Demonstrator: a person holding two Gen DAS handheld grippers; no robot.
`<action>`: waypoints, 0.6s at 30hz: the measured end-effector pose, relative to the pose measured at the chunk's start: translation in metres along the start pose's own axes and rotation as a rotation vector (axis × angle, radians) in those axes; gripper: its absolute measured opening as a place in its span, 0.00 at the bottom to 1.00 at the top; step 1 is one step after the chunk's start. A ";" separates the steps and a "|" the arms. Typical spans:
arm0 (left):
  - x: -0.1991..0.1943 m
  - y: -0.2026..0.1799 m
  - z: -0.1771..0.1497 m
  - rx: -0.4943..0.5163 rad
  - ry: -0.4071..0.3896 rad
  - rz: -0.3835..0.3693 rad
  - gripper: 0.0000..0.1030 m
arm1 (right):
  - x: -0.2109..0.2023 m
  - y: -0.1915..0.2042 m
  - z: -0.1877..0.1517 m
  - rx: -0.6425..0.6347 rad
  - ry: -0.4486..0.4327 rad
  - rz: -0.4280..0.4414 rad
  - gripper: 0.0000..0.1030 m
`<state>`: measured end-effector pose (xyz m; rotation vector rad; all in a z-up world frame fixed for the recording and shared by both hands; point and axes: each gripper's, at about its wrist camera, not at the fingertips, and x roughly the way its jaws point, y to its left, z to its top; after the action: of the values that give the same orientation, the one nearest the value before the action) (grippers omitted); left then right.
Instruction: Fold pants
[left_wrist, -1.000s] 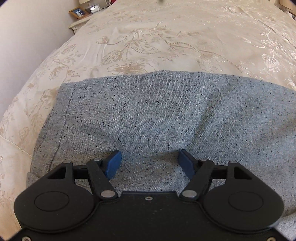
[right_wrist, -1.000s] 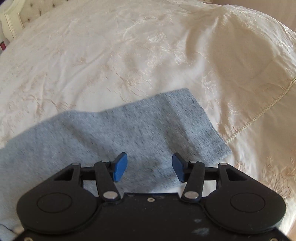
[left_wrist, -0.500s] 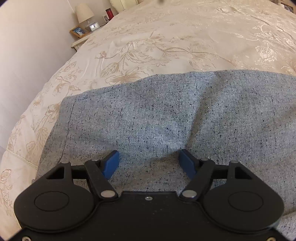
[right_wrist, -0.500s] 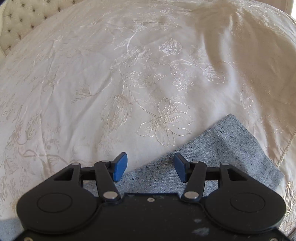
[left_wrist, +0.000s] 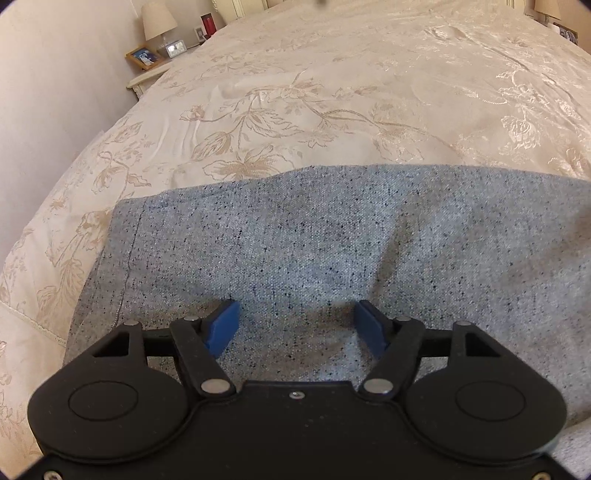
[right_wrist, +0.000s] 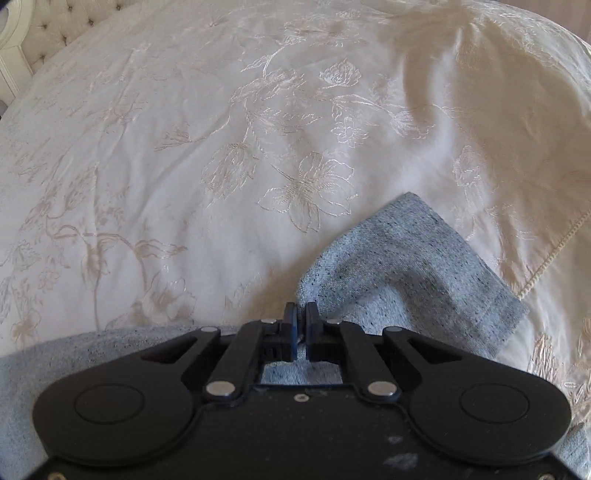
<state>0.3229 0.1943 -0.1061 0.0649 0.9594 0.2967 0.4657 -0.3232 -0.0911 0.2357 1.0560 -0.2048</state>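
Grey speckled pants (left_wrist: 314, 240) lie spread across a cream floral bedspread (left_wrist: 332, 92). In the left wrist view my left gripper (left_wrist: 297, 326) is open, its blue pads apart just above the fabric, near the hemmed left end. In the right wrist view my right gripper (right_wrist: 300, 325) is shut on the upper edge of the pants (right_wrist: 406, 266), pinching the cloth between its pads. The pant end juts out to the right of the pinch, toward the bed's corded edge.
The bedspread (right_wrist: 184, 147) fills most of both views. A nightstand (left_wrist: 147, 77) with a lamp (left_wrist: 159, 22), a photo frame and a clock stands far left by the wall. A tufted headboard (right_wrist: 51, 37) is at the far left of the right wrist view.
My right gripper has shut on the pants edge; it was open half a second ago. My left gripper stays open and has tilted up slightly, showing more of the bed.
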 end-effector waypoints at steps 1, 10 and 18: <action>-0.003 0.002 0.005 -0.006 -0.001 -0.018 0.66 | -0.005 -0.004 -0.004 0.010 -0.006 0.011 0.04; -0.028 -0.003 0.070 -0.035 -0.097 -0.038 0.65 | -0.052 -0.013 -0.048 0.002 -0.060 0.074 0.04; -0.023 -0.031 0.088 -0.029 -0.028 -0.125 0.65 | -0.082 -0.028 -0.090 -0.011 -0.095 0.130 0.04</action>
<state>0.3892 0.1653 -0.0430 -0.0169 0.9267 0.1941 0.3437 -0.3194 -0.0638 0.2811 0.9437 -0.0922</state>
